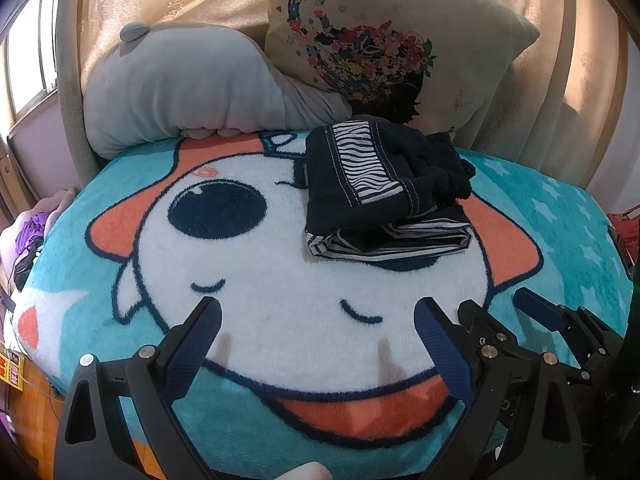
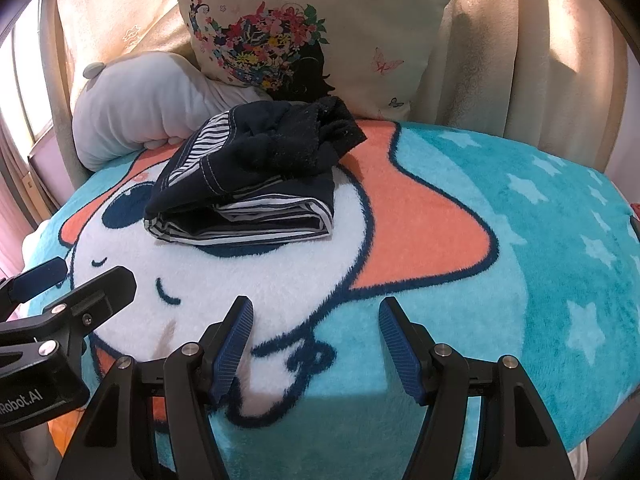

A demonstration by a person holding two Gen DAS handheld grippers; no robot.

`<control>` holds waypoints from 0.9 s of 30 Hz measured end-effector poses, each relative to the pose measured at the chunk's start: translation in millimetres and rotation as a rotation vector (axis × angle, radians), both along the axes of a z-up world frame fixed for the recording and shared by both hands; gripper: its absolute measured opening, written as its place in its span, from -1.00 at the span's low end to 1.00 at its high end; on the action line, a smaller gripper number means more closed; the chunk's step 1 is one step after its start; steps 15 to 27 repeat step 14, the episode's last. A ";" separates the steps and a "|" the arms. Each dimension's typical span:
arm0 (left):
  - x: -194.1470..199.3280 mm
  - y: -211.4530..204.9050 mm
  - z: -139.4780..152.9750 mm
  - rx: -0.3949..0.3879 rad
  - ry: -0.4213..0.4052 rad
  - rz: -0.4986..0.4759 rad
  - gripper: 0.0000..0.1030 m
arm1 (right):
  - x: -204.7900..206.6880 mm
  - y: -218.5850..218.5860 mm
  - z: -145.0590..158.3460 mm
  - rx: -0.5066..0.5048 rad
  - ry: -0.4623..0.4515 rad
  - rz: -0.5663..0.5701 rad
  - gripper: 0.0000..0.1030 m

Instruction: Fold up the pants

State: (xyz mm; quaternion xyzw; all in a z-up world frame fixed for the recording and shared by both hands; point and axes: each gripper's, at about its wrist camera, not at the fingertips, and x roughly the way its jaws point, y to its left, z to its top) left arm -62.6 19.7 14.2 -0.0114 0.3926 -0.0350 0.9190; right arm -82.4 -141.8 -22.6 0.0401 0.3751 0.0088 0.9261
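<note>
The dark navy pants (image 1: 384, 188) with striped lining lie folded in a compact bundle on the cartoon blanket (image 1: 280, 280), toward the far middle of the bed. They also show in the right wrist view (image 2: 256, 184). My left gripper (image 1: 318, 316) is open and empty, low over the near part of the blanket, well short of the pants. My right gripper (image 2: 316, 320) is open and empty, also near the front edge; it shows at the right of the left wrist view (image 1: 496, 304). The left gripper shows at the left of the right wrist view (image 2: 92, 276).
A grey plush pillow (image 1: 180, 92) and a floral cushion (image 1: 380, 32) lean against the curtain (image 1: 560, 80) behind the pants. The blanket's front edge drops off below the grippers. A window (image 1: 28, 60) is at the left.
</note>
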 end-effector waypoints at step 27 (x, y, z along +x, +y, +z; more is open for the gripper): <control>8.7 0.4 7.2 -0.019 -0.008 -0.033 0.87 | 10.1 11.4 10.2 -0.027 -0.017 0.023 0.35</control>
